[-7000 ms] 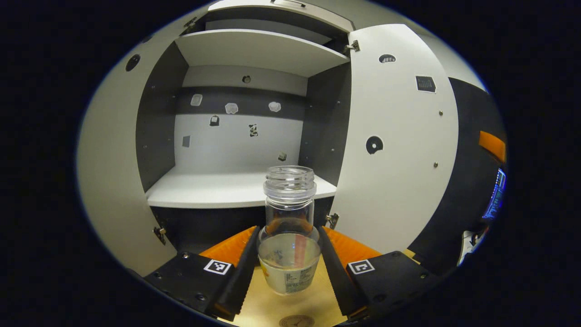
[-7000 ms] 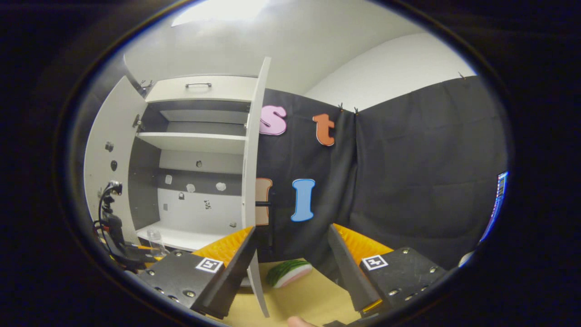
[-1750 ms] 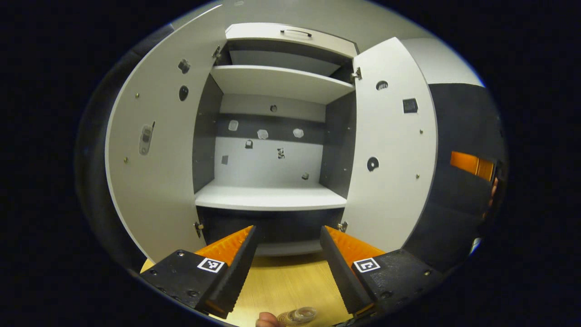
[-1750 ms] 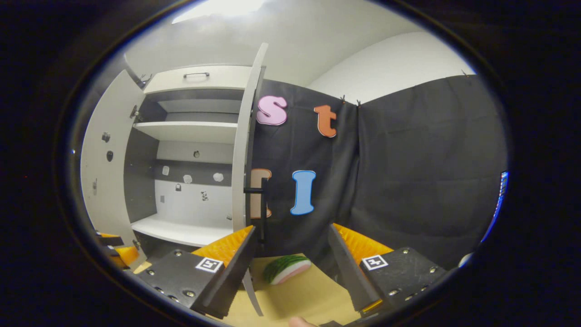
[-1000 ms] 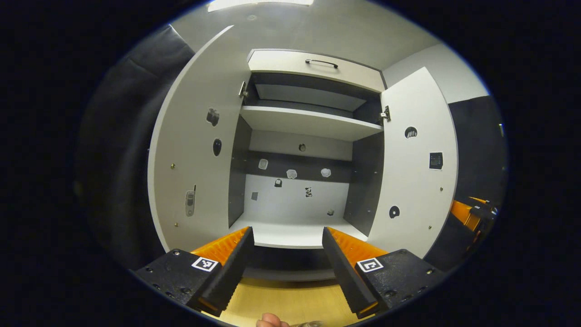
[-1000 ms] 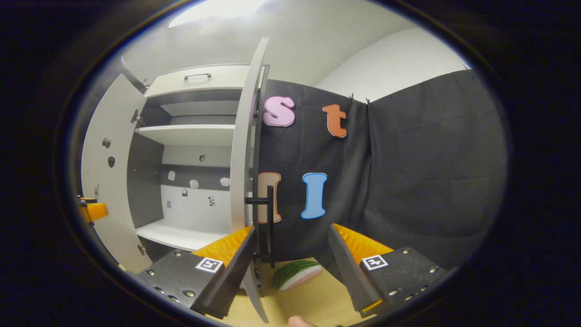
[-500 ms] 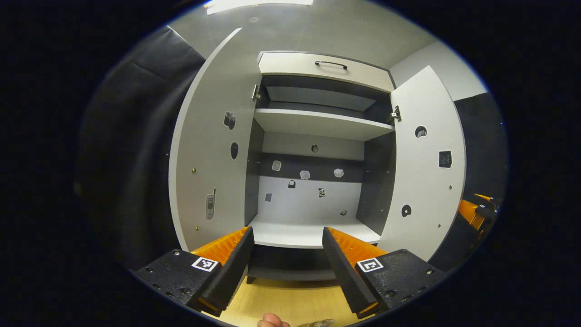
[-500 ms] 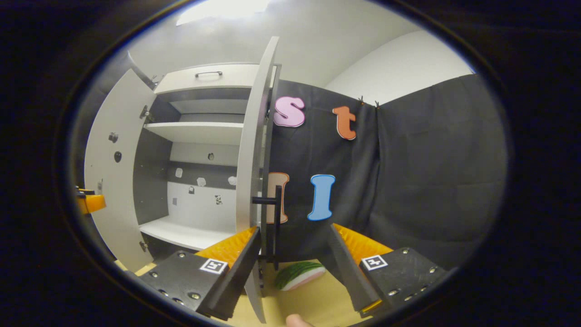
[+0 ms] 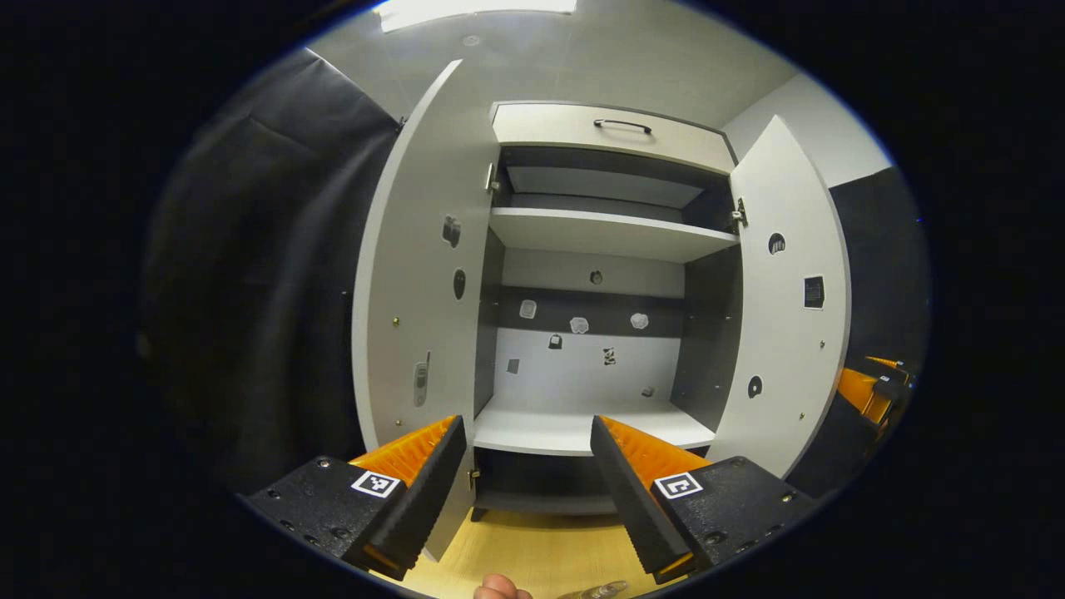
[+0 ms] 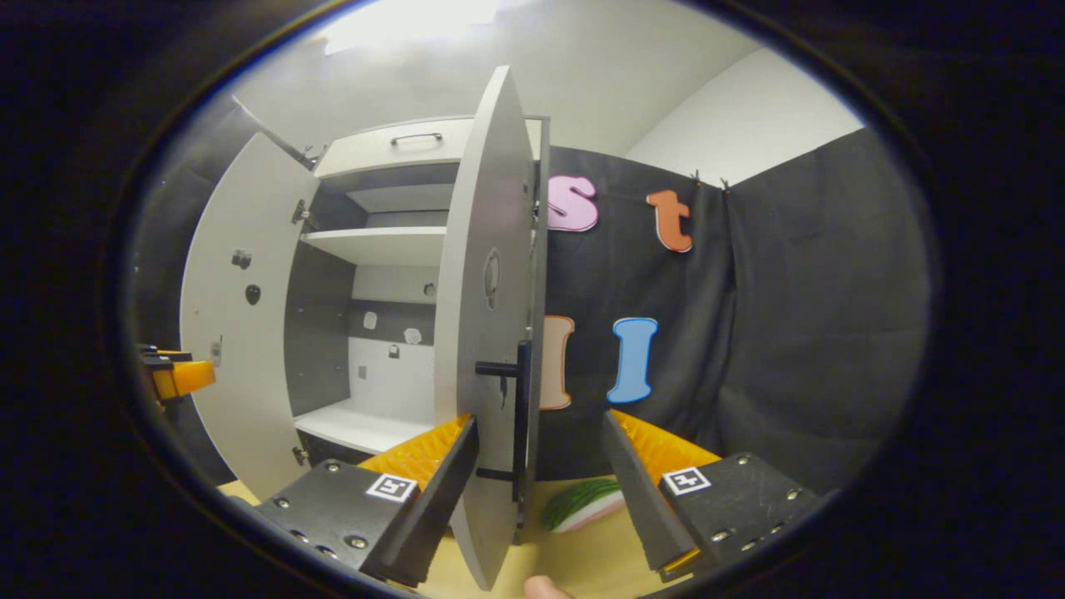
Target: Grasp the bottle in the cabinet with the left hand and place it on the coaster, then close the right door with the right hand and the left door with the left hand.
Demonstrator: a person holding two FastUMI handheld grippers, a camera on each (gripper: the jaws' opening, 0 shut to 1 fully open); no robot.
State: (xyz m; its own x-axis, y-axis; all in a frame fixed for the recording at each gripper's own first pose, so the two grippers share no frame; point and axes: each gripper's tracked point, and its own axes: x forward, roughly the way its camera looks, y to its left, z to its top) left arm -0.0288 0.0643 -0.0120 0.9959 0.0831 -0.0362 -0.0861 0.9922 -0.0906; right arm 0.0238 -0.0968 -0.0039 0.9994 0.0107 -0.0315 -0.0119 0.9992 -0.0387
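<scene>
Looking along the left tool [image 9: 526, 491], fingers apart on nothing, into an open cabinet [image 9: 611, 137] straight ahead. Left door [image 9: 416, 274] swung out ahead and left of the tool, its lower edge just beyond the left finger; right door [image 9: 786, 316] swung out ahead and right. Two doors, both open; two shelves inside, both bare; one drawer with a handle on top. Bottle [image 9: 595, 591] just a sliver of clear glass below and right of the tool, low on the pale worktop [image 9: 532, 545], beside a fingertip [image 9: 497, 588]; judged already set down, though the coaster under it cannot be made out. Other tool's end peeping past the right door's edge, far right.

Looking along the right tool [image 10: 539, 499], fingers apart, gripping nothing. Right door [image 10: 482, 333] edge-on and upright, dead ahead and slightly left, its lower corner reaching down between the two fingers. One dark bar handle [image 10: 517, 408] on its outer face, long axis vertical, just ahead between the fingertips. Closing likely means pushing that outer face leftward toward the cabinet; right tool plainly the nearer. One green-rinded slice [image 10: 584, 504] on the worktop, ahead and right. Left door far left.
</scene>
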